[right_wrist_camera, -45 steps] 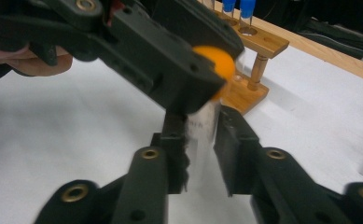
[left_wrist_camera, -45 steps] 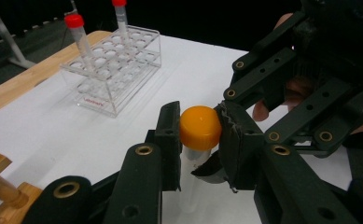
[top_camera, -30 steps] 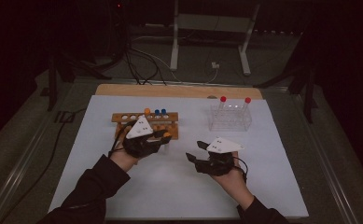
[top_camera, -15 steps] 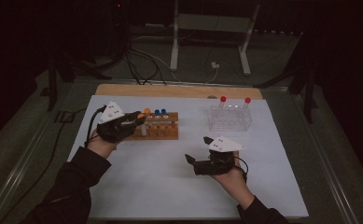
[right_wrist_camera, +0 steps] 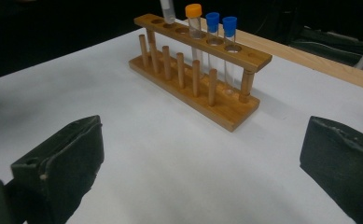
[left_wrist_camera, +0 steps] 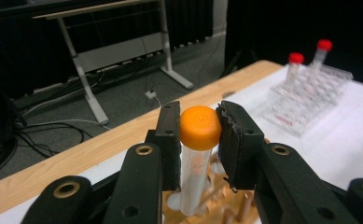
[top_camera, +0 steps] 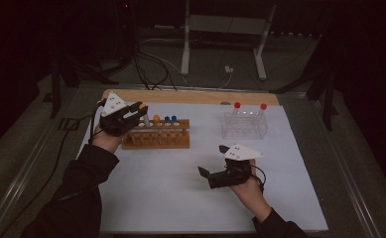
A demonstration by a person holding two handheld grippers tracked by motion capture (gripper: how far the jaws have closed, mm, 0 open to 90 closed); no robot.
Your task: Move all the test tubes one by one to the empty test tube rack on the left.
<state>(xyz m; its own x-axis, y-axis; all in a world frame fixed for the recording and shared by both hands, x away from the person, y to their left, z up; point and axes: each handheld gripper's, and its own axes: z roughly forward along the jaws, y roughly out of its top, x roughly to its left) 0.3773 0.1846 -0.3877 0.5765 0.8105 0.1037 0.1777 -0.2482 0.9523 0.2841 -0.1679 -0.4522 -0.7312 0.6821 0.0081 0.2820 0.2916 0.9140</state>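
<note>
Your left gripper (top_camera: 131,113) has swung out to the upper left of the high view since a second ago, when it sat low over the middle of the wooden rack (top_camera: 156,135). It now stands at the rack's left end with the orange-capped tube (left_wrist_camera: 199,140) clamped in its jaws, the pads squeezing the cap from both sides. In the left gripper view the tube hangs upright over the rack's top rail; whether its tip is clear of a hole I cannot tell.

Your right gripper (top_camera: 214,162) rests in the lower middle of the high view, and its jaws have just been opening; they now stand wide with nothing between them, just bare white bench (right_wrist_camera: 170,177).

My reading: the tube is lifted or nearly so, and the likely destination is the clear rack (top_camera: 245,124) in the upper right, where two red-capped tubes (top_camera: 237,105) already stand.

On room: the left hand is close to the bench's left edge and the wooden strip (top_camera: 190,96) along the back. The middle of the bench is open. Crossing rightward, keep above the other orange tube (right_wrist_camera: 193,18) and the two blue-capped tubes (right_wrist_camera: 221,28) in the wooden rack.
</note>
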